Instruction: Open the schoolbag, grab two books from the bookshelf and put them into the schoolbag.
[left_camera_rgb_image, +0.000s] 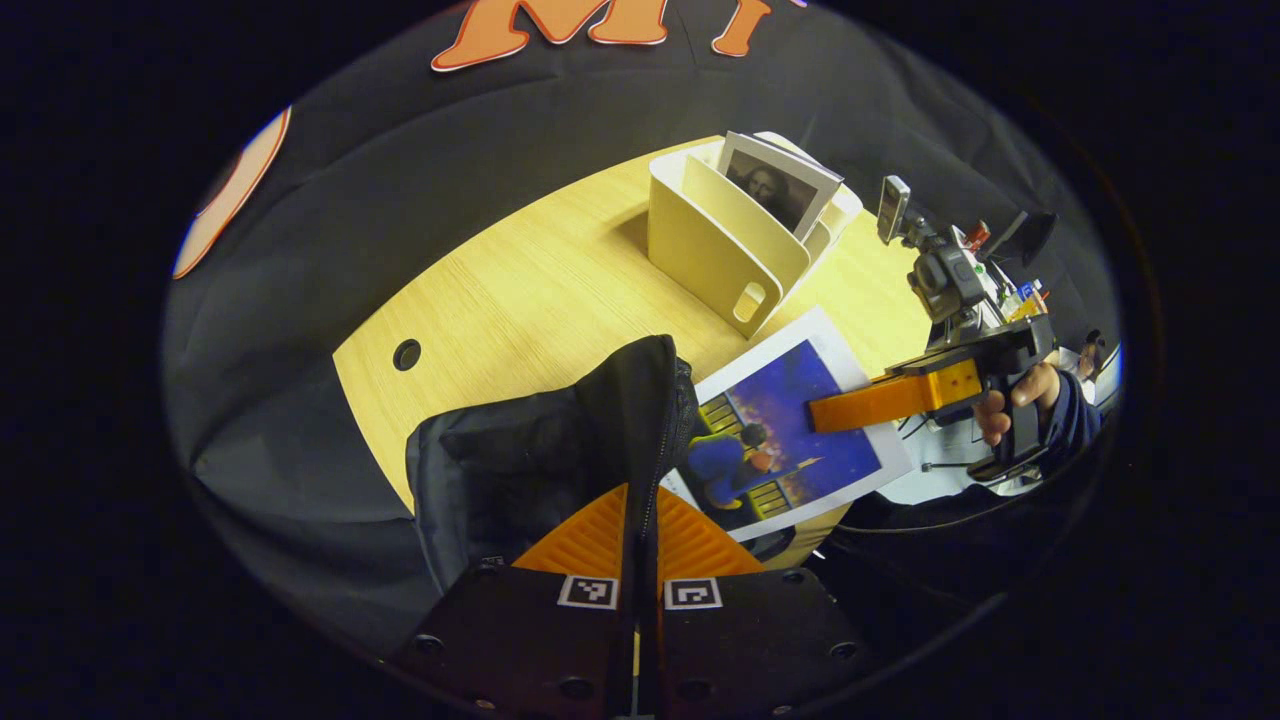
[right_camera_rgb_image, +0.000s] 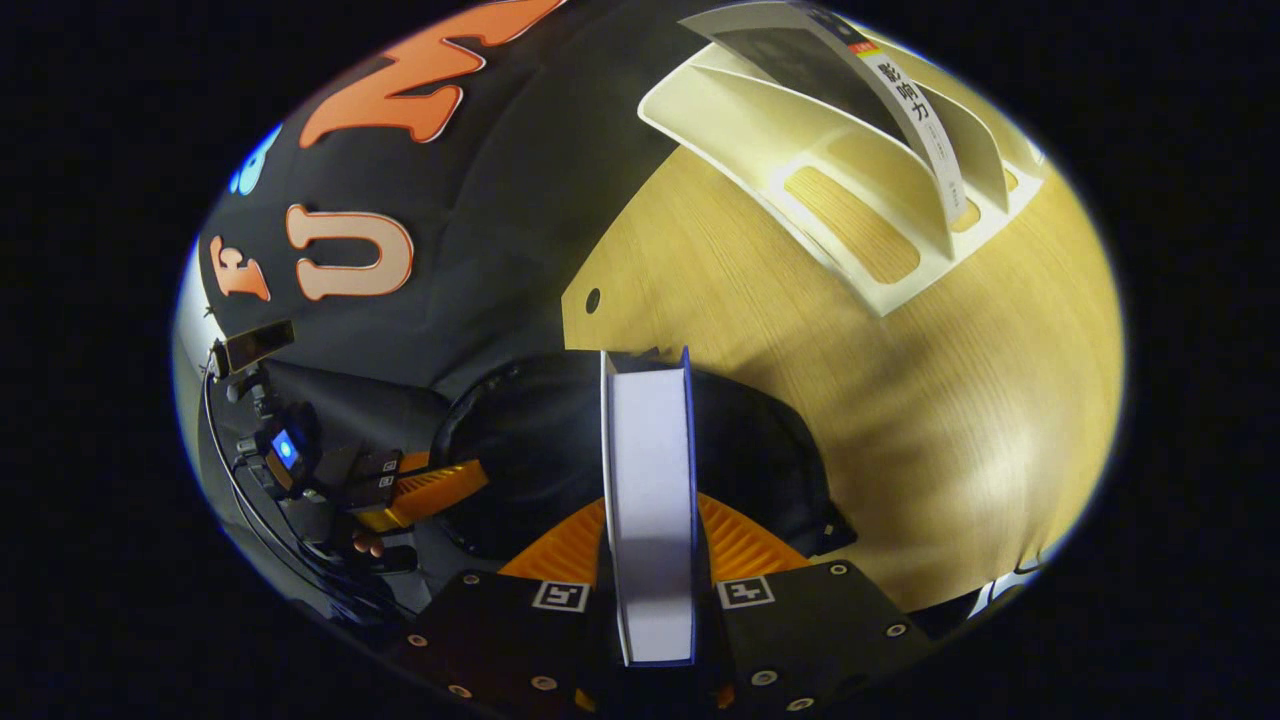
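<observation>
Schoolbag (left_camera_rgb_image: 540, 450) is held open, its edge pinched by the left gripper (left_camera_rgb_image: 638, 540); right gripper (right_camera_rgb_image: 650, 540) clamps the first book (right_camera_rgb_image: 650, 480) above it; a second book (left_camera_rgb_image: 775, 185) waits in the far bookshelf (left_camera_rgb_image: 720, 250).

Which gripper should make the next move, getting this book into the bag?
The right gripper: it is already clamped on the blue-covered book, right beside the schoolbag. The left gripper is busy pinching the bag's zippered edge, probably holding the opening up.

The inside of the schoolbag (right_camera_rgb_image: 520, 450) is dark, so its contents cannot be told. The book (right_camera_rgb_image: 650, 500) hides part of it. The bookshelf (right_camera_rgb_image: 850, 150) is cut at the top edge.
</observation>
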